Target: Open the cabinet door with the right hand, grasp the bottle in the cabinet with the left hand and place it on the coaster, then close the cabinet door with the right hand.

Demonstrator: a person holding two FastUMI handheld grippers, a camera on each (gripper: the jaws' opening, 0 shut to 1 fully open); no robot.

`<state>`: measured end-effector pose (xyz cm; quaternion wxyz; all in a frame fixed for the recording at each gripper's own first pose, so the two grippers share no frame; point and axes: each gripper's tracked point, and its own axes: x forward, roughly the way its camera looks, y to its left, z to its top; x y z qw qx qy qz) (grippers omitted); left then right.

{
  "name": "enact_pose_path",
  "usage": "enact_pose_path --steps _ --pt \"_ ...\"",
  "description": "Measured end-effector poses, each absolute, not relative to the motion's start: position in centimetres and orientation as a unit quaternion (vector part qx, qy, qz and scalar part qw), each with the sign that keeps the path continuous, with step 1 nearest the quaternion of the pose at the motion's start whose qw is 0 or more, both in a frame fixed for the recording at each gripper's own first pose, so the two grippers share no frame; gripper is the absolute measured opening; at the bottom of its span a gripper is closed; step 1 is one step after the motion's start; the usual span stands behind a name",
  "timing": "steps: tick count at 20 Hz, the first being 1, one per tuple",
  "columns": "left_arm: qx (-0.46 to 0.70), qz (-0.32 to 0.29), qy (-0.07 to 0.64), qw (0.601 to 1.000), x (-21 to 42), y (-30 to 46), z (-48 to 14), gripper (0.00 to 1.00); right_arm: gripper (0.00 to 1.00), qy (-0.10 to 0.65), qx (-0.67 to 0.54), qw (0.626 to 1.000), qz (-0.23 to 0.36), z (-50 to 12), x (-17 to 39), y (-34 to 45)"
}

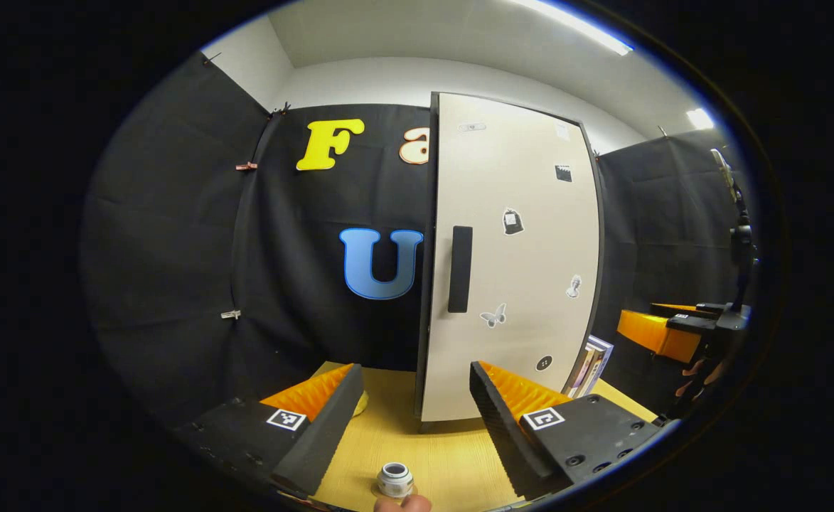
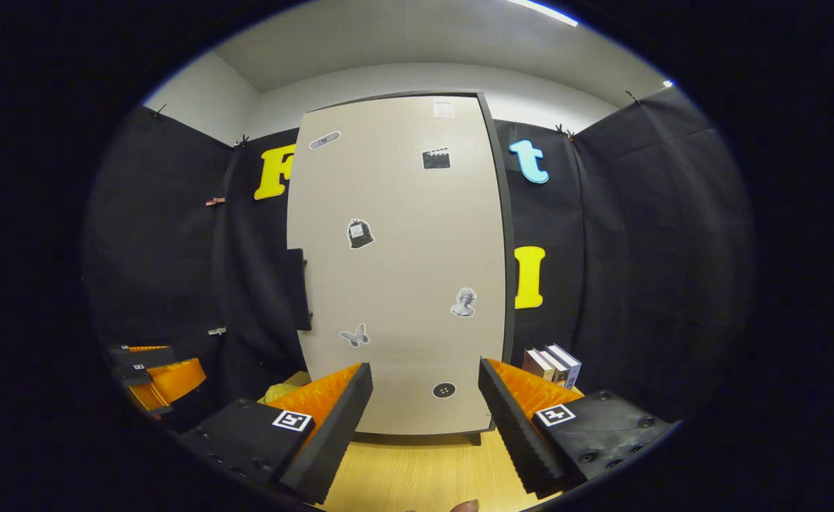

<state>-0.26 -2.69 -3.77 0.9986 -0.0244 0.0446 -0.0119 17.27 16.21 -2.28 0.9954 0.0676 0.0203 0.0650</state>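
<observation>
Cabinet door [image 2: 399,263] is shut in front of us, its dark handle [image 1: 460,269] on the left edge, and we have no way to tell where the bottle sits behind it. A small round coaster with a pale ring-shaped thing [image 1: 395,479] on it lies on the wooden table [image 1: 452,455] near our left gripper [image 1: 414,395]. Both tongs are spread wide and hold nothing: the left gripper hangs above the table in front of the door, and the right gripper [image 2: 424,395] faces the middle of the door panel, well to the right of the handle. We judge the step in hand to be opening the door, so we should swing the right gripper left to the handle, line the fingers up on either side of it, pinch it firmly, then pull in an arc about the hinge on the right. The books [image 2: 552,364] beside the cabinet lie out of the swing, while our left gripper should stay back from the door's path.
</observation>
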Motion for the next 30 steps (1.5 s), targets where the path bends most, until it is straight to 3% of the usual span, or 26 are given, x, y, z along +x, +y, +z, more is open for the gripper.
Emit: enact_pose_path --steps 17,30 --pt "-0.037 -0.041 -0.015 0.998 4.0 -6.7 -0.9 0.95 0.98 0.008 0.095 0.995 0.001 -3.7 18.3 12.4" --pt "-0.014 -0.001 0.003 1.000 3.7 -5.8 -2.1 0.95 0.98 -0.010 0.061 0.998 0.032 -3.0 18.5 13.7"
